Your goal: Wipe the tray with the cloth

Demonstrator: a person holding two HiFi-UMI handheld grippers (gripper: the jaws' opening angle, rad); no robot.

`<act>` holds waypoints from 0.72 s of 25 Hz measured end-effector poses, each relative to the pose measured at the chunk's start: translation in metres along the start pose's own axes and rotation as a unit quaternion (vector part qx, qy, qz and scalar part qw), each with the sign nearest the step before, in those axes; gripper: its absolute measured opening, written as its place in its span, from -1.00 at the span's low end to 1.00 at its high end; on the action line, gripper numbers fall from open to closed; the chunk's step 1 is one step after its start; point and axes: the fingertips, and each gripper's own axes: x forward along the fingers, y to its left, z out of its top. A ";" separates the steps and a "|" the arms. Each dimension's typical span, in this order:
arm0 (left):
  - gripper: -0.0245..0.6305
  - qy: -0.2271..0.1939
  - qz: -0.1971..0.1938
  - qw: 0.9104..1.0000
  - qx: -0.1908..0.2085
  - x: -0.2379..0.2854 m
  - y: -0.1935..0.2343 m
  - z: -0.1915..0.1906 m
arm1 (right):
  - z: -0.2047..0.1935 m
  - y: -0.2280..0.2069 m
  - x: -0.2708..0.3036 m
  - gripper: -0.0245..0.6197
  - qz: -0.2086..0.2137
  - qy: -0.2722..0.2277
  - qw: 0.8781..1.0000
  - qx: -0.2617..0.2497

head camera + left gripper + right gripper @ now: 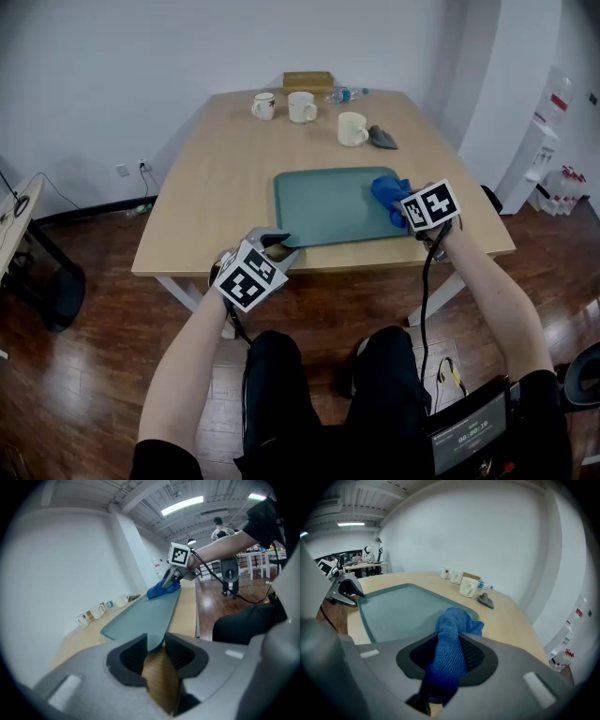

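A teal tray point(328, 202) lies on the wooden table point(216, 187), near its front edge. At the tray's right side a bunched blue cloth point(389, 195) rests on it, and my right gripper point(403, 212) is shut on that cloth. In the right gripper view the cloth point(450, 639) fills the gap between the jaws and spills forward over the tray point(398, 609). My left gripper point(278, 249) sits at the tray's near left corner. In the left gripper view that corner of the tray point(145, 613) is pinched between the jaws of the left gripper point(153, 651).
Three mugs point(302, 106) stand at the far end of the table, one point(352, 128) beside a small grey object point(382, 137). A water bottle point(342, 94) and a wooden box point(308, 81) lie at the back edge. A water dispenser point(539, 155) stands to the right.
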 end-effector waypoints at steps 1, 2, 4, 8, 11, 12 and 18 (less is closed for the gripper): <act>-0.56 0.001 0.000 1.000 0.000 0.000 -0.001 0.002 | 0.002 0.009 0.000 -0.57 0.010 0.003 1.000 -0.003; -0.56 0.002 0.000 1.000 -0.001 -0.001 -0.002 0.004 | 0.005 0.019 0.000 -0.57 0.022 0.006 1.000 -0.007; -0.56 0.004 0.000 1.000 -0.002 -0.001 -0.003 0.005 | 0.014 0.045 0.003 -0.57 0.044 0.007 0.999 -0.021; -0.56 0.003 0.000 1.000 -0.001 0.001 0.000 0.001 | 0.044 0.109 0.017 -0.57 0.096 -0.003 0.994 -0.051; -0.56 0.001 0.000 1.000 0.001 0.001 0.000 0.000 | 0.065 0.154 0.024 -0.57 0.126 -0.012 0.989 -0.072; -0.56 0.001 0.000 1.000 0.001 0.001 -0.001 0.001 | 0.071 0.167 0.026 -0.57 0.134 -0.015 0.988 -0.077; -0.56 0.003 0.003 1.000 0.002 0.002 -0.001 0.002 | 0.099 0.231 0.032 -0.57 0.178 -0.025 0.978 -0.105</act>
